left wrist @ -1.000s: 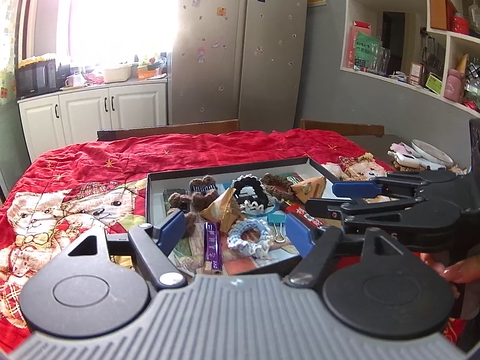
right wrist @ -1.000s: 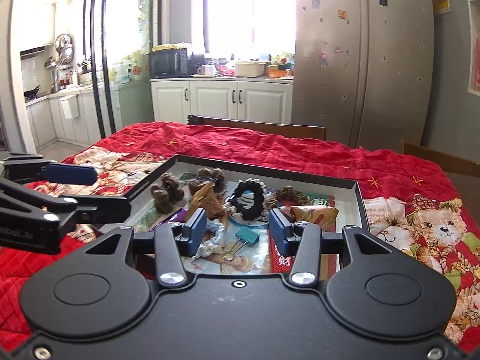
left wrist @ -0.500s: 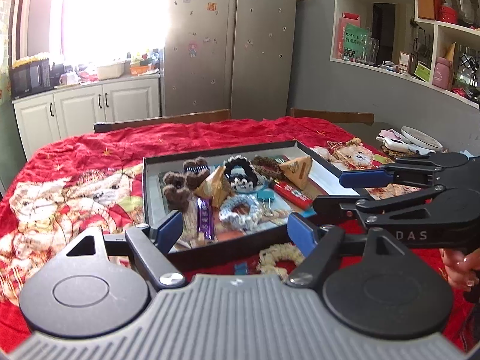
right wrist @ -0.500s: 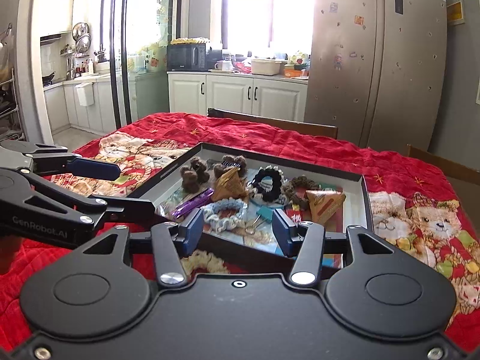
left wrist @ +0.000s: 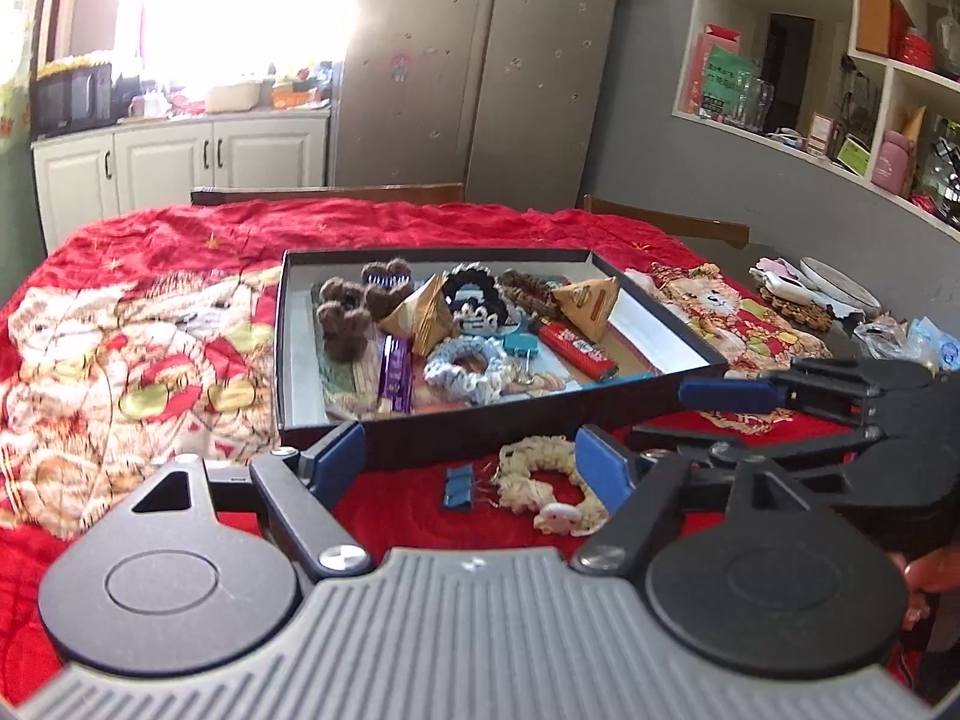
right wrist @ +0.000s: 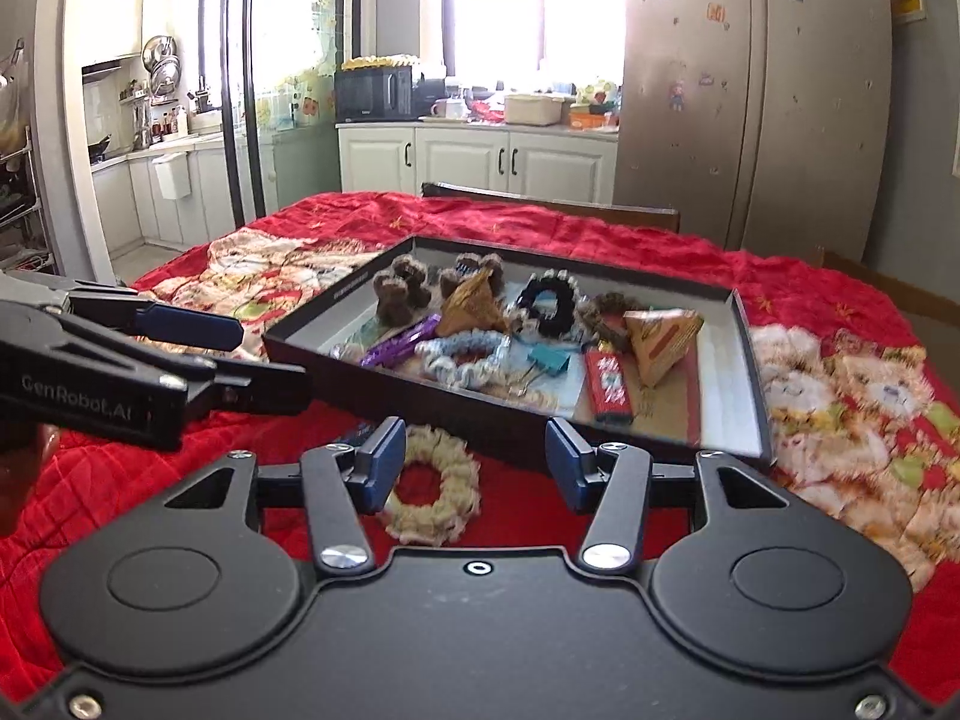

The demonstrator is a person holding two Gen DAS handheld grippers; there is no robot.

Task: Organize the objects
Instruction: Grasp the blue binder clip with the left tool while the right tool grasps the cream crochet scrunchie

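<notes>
A black tray [left wrist: 498, 426] on the red cloth holds scrunchies, a purple bar [left wrist: 396, 375], a teal clip [left wrist: 519, 343], a red pack [left wrist: 576, 348] and triangular packets. A cream scrunchie [left wrist: 540, 474] and a blue binder clip [left wrist: 459, 489] lie on the cloth in front of the tray. My left gripper [left wrist: 474, 456] hovers open over them and holds nothing. My right gripper [right wrist: 474, 462] is open just behind the cream scrunchie [right wrist: 420, 525], its jaws still easing wider with nothing pressed between them. Each gripper shows at the side of the other's view.
The tray's front wall [right wrist: 498, 420] rises just beyond both grippers. A plate and woven coasters [left wrist: 834, 285] lie at the table's right end. Wooden chair backs [left wrist: 327, 192] stand behind the table. A person's hand [left wrist: 924, 576] grips the right tool.
Both grippers have drawn back from over the tray toward its near side and sunk a little. The cream scrunchie and blue clip have come into view. Nothing was grasped.
</notes>
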